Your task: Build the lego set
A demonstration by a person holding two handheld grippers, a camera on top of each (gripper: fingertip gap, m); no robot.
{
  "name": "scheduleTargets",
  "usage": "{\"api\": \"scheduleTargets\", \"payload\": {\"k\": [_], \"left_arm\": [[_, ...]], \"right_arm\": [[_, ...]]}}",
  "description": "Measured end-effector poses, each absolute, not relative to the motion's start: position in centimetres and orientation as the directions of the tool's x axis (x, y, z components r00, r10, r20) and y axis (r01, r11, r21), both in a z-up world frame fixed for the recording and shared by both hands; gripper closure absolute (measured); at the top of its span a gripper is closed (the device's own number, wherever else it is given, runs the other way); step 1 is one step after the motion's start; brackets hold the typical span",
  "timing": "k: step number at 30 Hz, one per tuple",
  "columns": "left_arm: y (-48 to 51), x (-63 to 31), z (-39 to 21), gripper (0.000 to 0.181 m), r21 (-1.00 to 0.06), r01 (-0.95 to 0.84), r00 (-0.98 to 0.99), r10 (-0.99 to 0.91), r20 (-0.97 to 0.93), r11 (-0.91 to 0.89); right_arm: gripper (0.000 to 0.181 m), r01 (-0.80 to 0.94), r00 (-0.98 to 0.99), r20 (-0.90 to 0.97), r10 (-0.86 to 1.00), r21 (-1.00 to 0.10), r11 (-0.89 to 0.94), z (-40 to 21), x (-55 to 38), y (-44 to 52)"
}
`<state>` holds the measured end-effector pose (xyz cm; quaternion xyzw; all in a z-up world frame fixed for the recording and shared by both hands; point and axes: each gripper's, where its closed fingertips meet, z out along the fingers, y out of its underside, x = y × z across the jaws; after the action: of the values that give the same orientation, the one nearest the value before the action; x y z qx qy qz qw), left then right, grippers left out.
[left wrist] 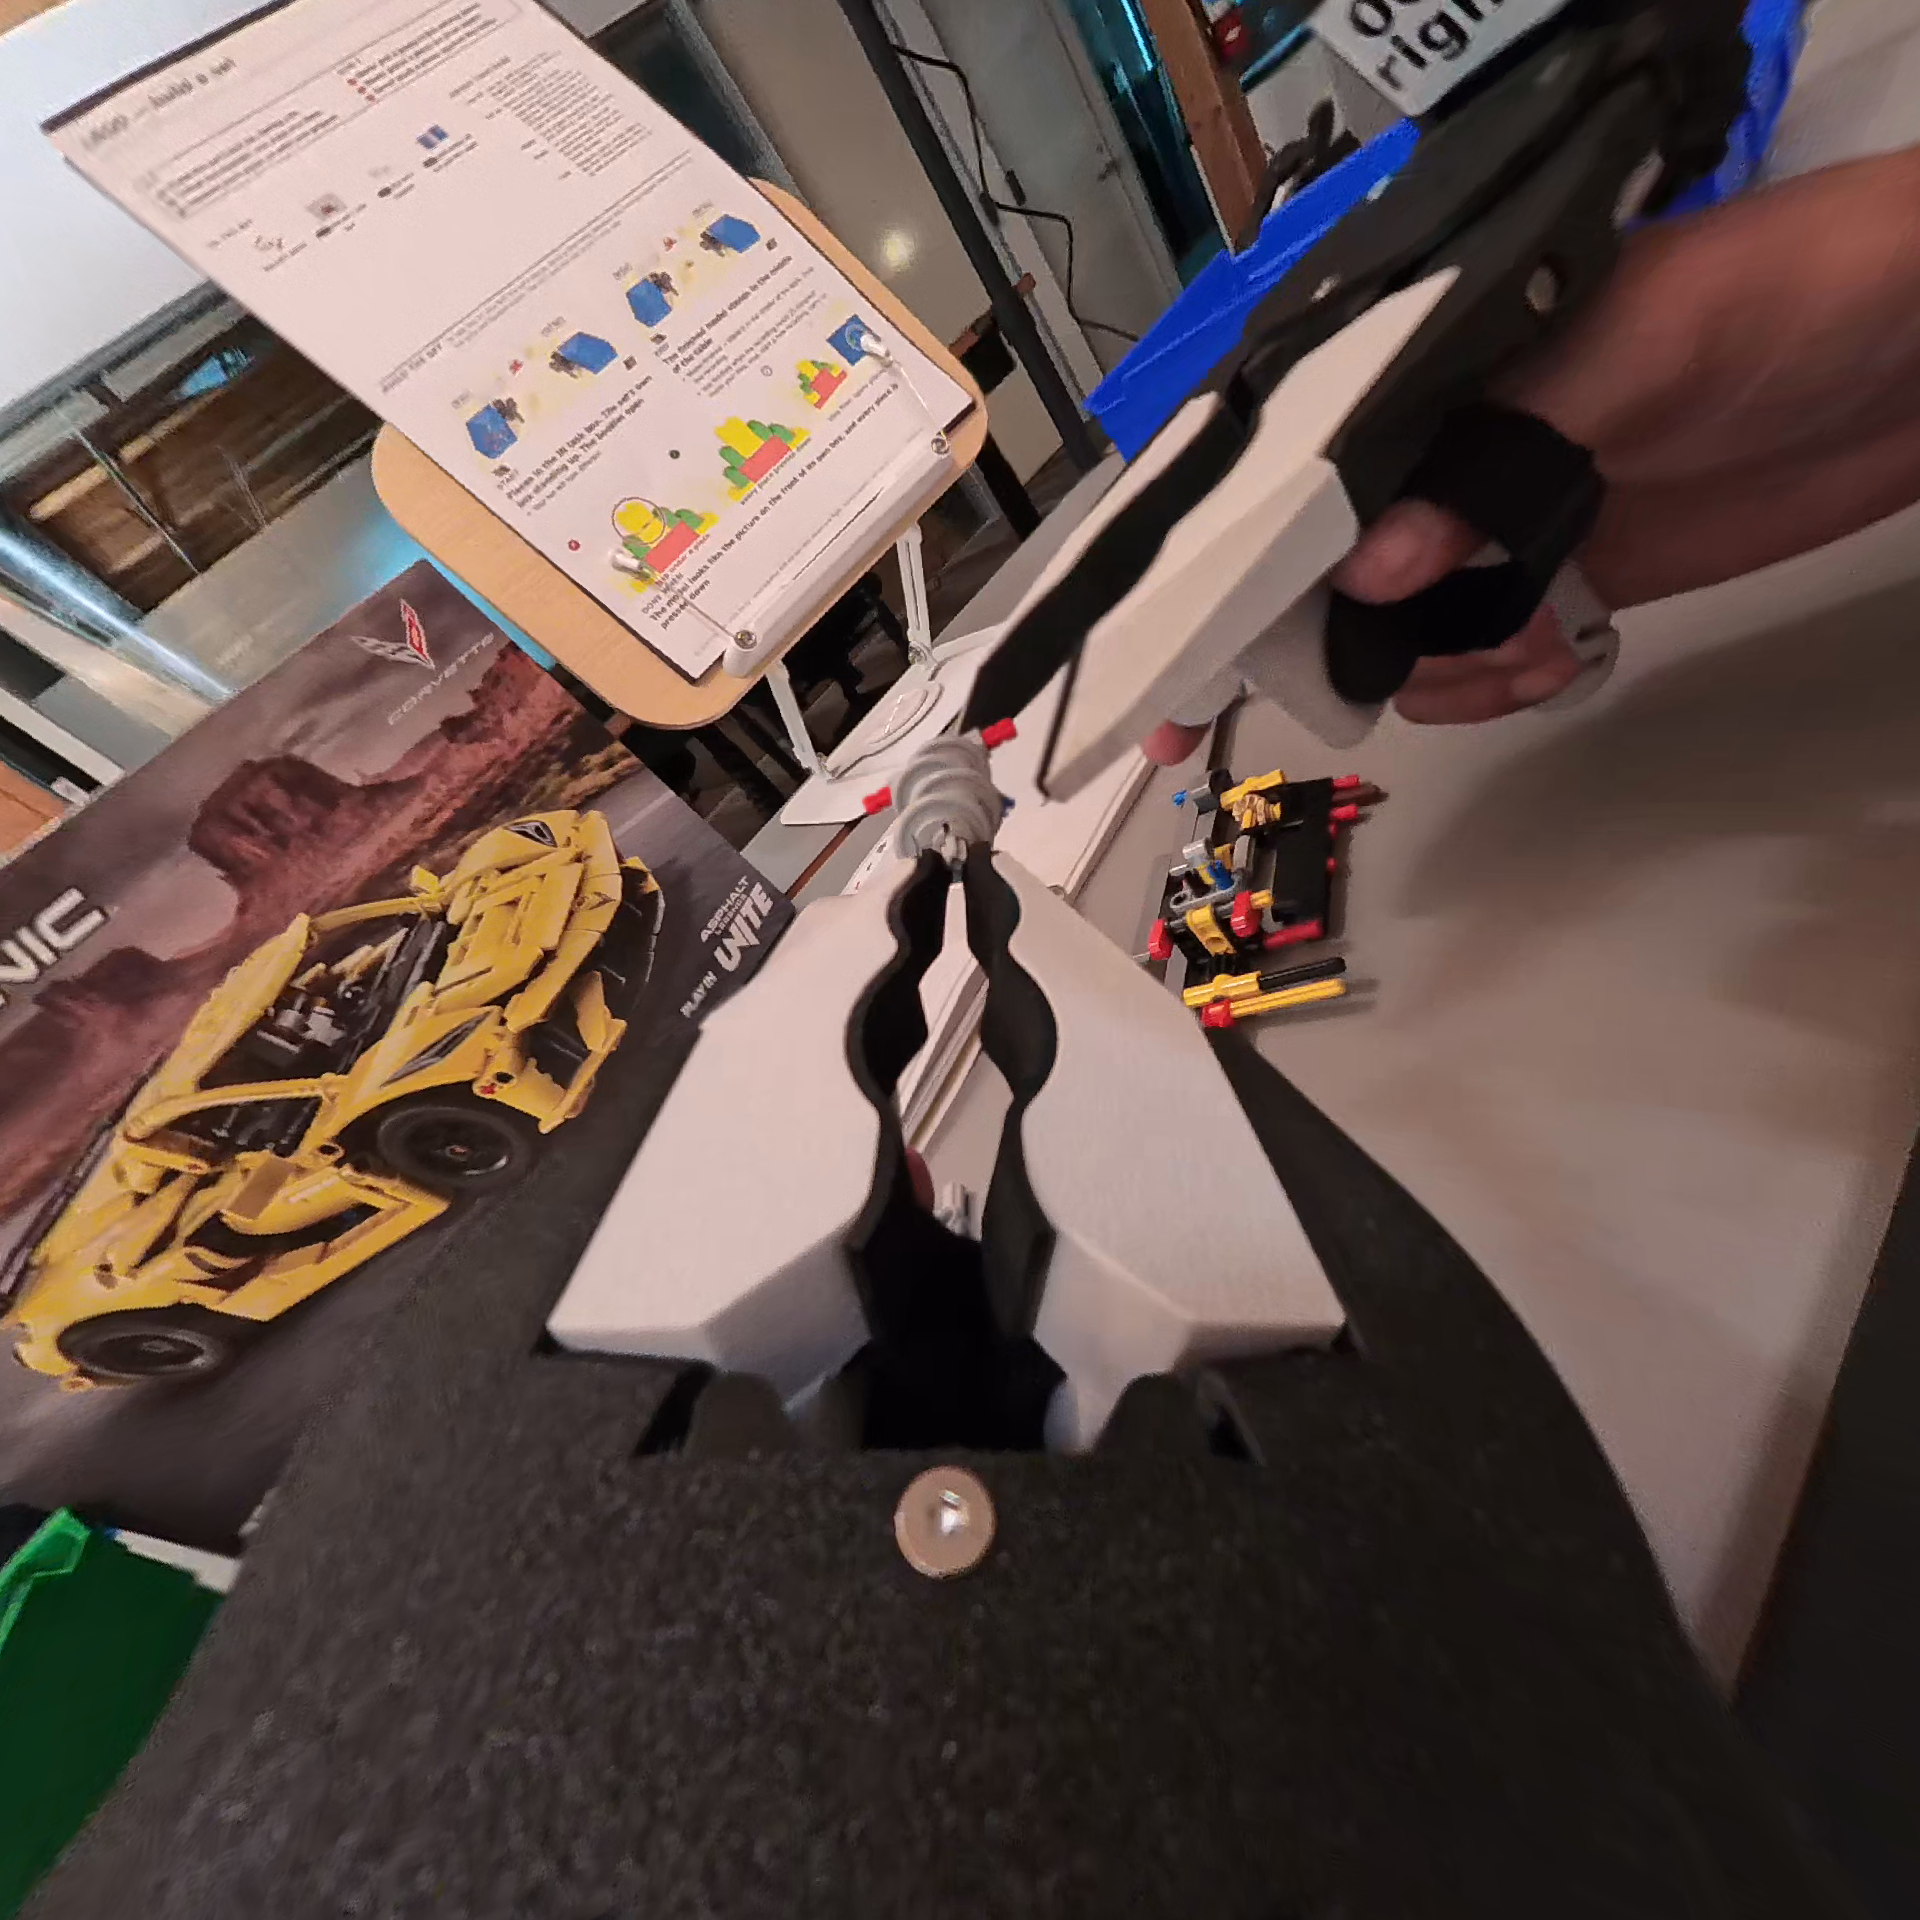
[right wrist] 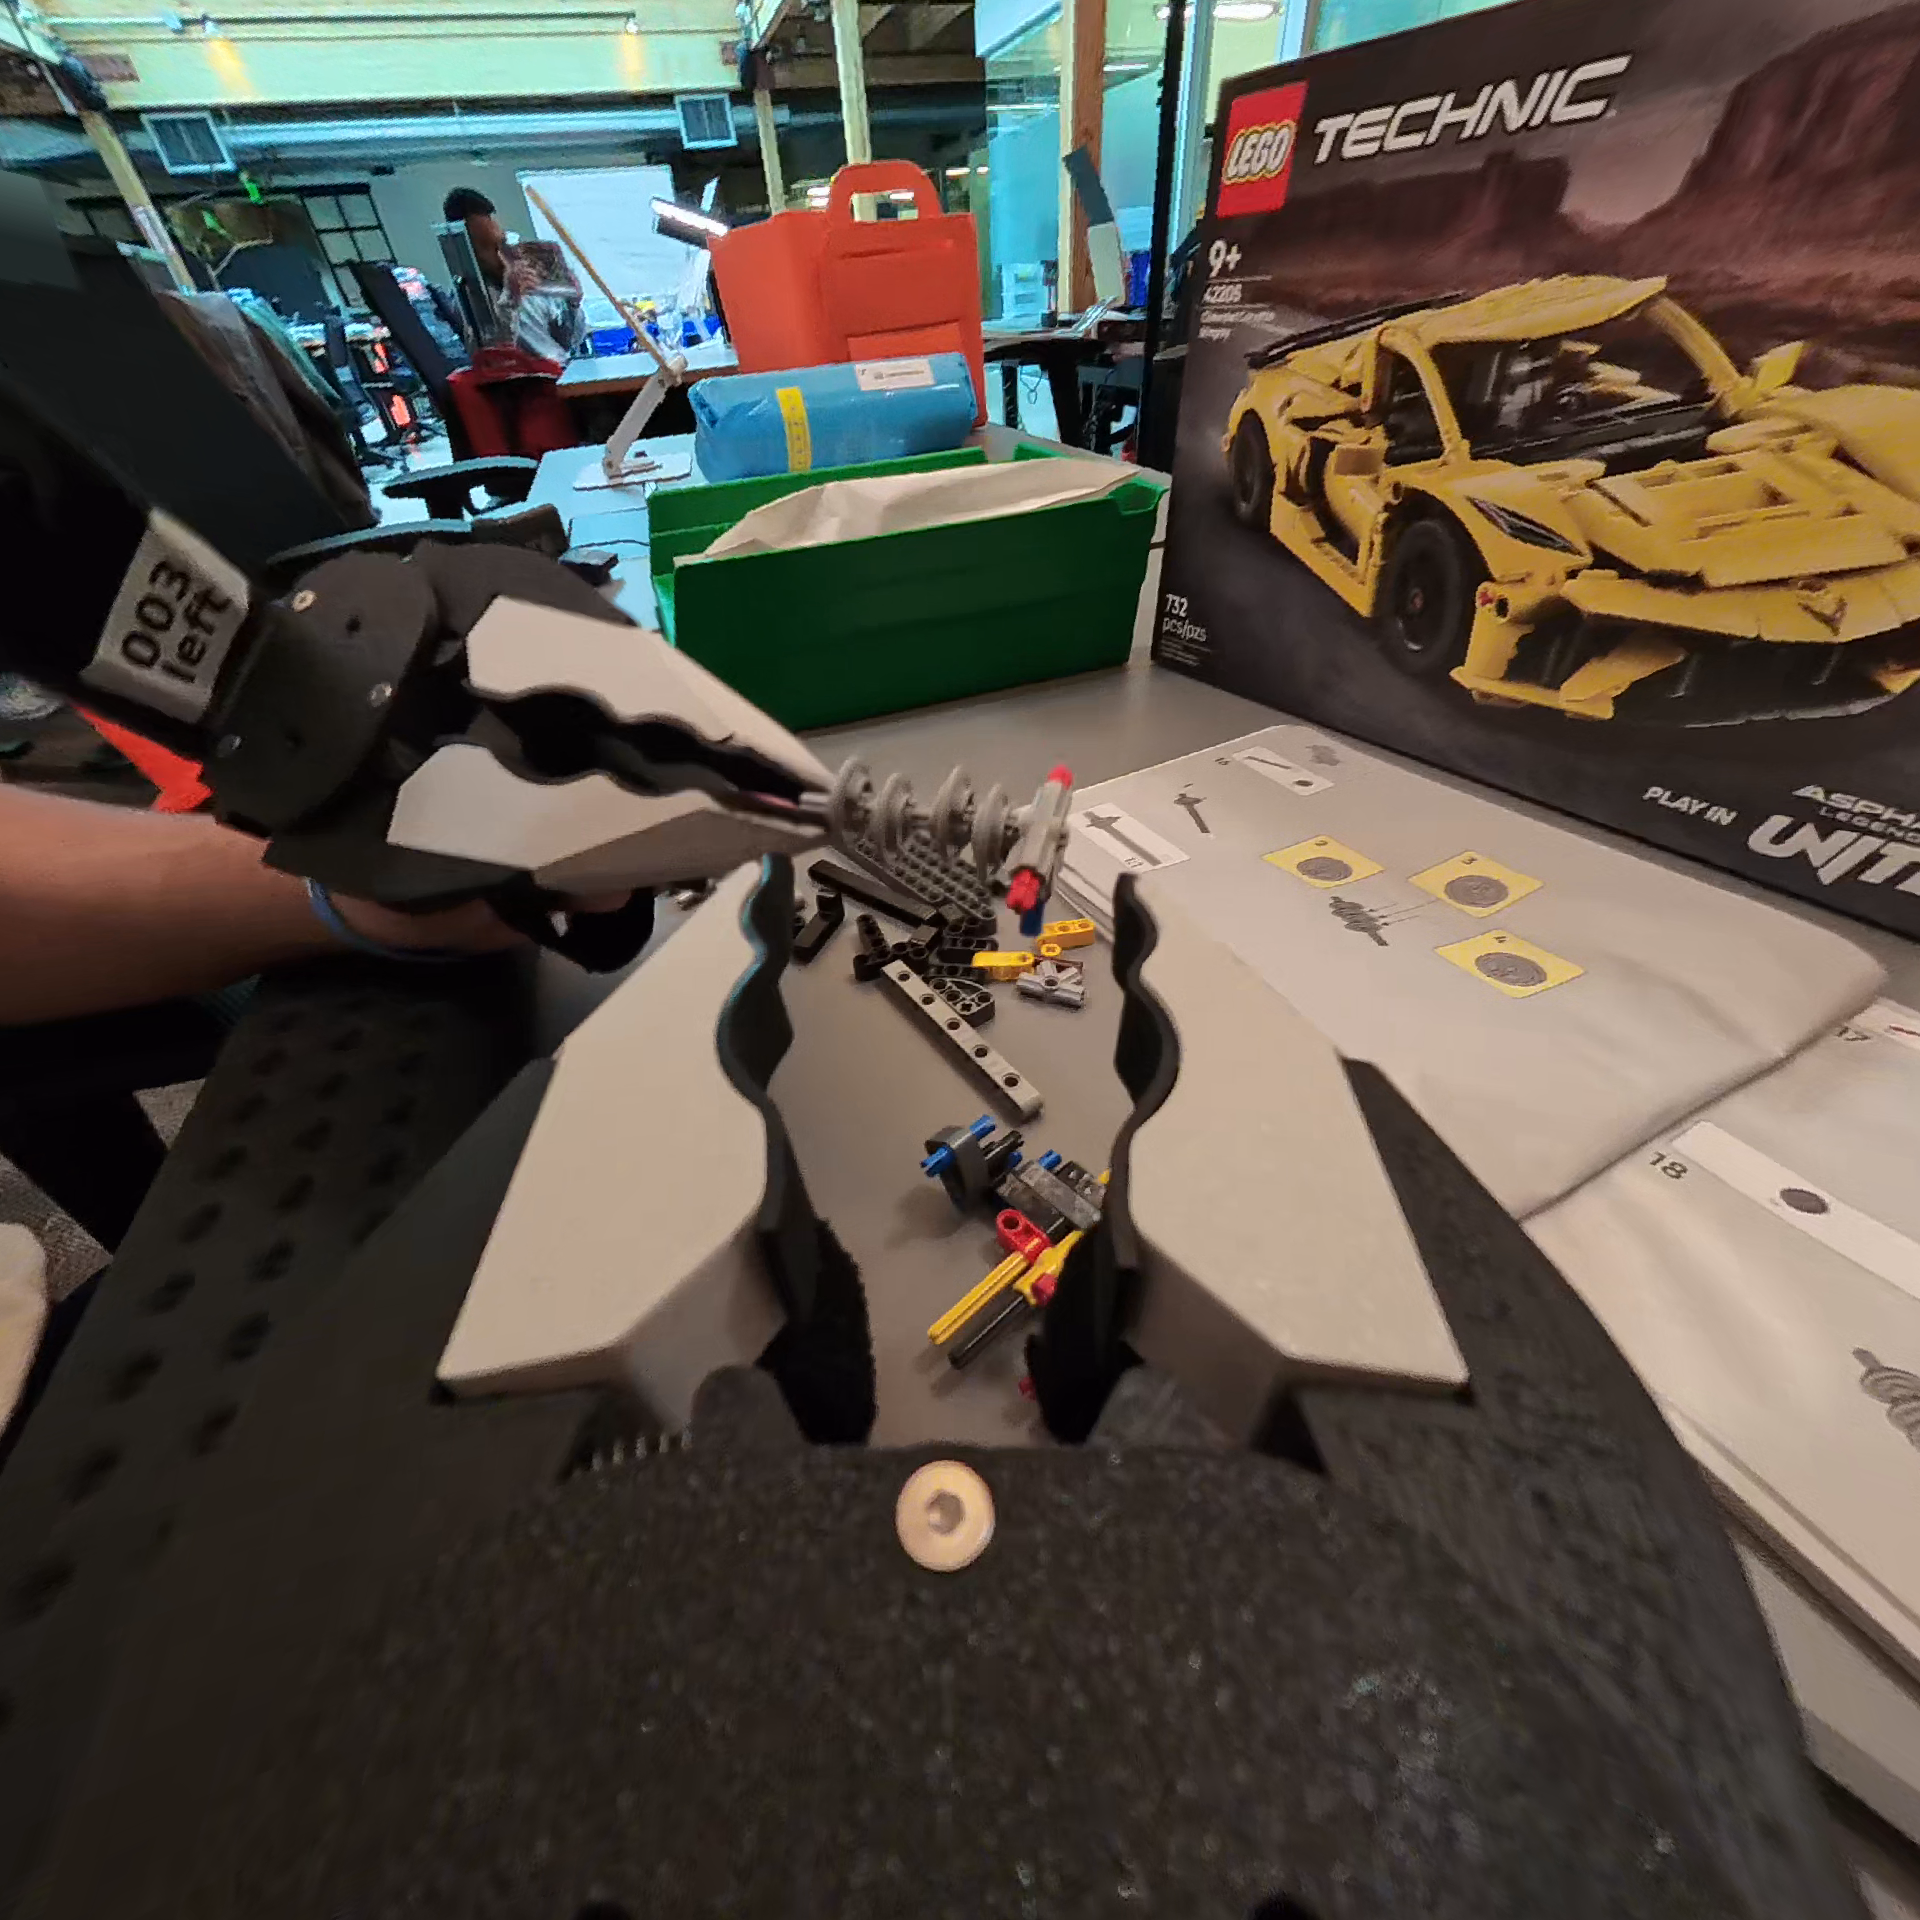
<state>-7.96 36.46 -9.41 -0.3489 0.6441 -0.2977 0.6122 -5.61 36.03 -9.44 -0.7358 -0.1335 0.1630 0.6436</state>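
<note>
My left gripper (left wrist: 940, 862) is shut on the end of a grey axle assembly (left wrist: 943, 798) with several grey discs and red pin ends. It holds the assembly in the air. In the right wrist view the left gripper (right wrist: 816, 805) comes in from the left with the same assembly (right wrist: 935, 816) just above my right gripper's tips. My right gripper (right wrist: 945, 894) is open and empty; it also shows in the left wrist view (left wrist: 1023, 743), close to the assembly's far end. A partial black, yellow and red build (left wrist: 1262, 883) lies on the table.
Loose black, grey and yellow pieces (right wrist: 935, 956) and a small sub-assembly (right wrist: 997, 1174) lie between the right fingers. An open instruction booklet (right wrist: 1455, 935) lies to the right. The set's box (right wrist: 1558, 416) stands behind, with a green bin (right wrist: 904, 603) beside it. A sheet on a stand (left wrist: 582, 343) stands at the back.
</note>
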Motion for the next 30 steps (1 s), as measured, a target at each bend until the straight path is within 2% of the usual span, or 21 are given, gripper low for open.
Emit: {"api": "scheduleTargets", "payload": {"k": [1,7,14,20,30], "left_arm": [[36.2,-7.9,-9.6,0.178,-0.789,-0.091,-0.008,-0.793,-0.610,0.608],[35.4,-7.5,-10.8,0.179,-0.577,-0.169,0.026,-0.582,-0.813,0.799],[35.4,-7.3,-11.3,0.179,-0.474,-0.215,0.037,-0.478,-0.878,0.854],[35.2,-7.2,-11.3,0.179,-0.497,-0.200,0.032,-0.502,-0.864,0.844],[34.9,-7.2,-11.7,0.179,-0.510,-0.194,0.007,-0.518,-0.855,0.838]], "right_arm": [[0.121,-0.025,0.910,-0.084,0.406,-0.989,-0.148,-9.5,-5.6,36.1],[0.126,-0.068,0.908,-0.170,0.383,-0.962,-0.266,-10.7,-6.2,36.3],[0.129,-0.051,0.911,-0.171,0.375,-0.950,-0.308,-11.5,-5.9,36.1],[0.130,-0.077,0.902,-0.205,0.380,-0.942,-0.325,-11.7,-6.0,35.8],[0.130,-0.009,0.916,-0.136,0.378,-0.948,-0.319,-11.9,-5.9,35.6]]}}
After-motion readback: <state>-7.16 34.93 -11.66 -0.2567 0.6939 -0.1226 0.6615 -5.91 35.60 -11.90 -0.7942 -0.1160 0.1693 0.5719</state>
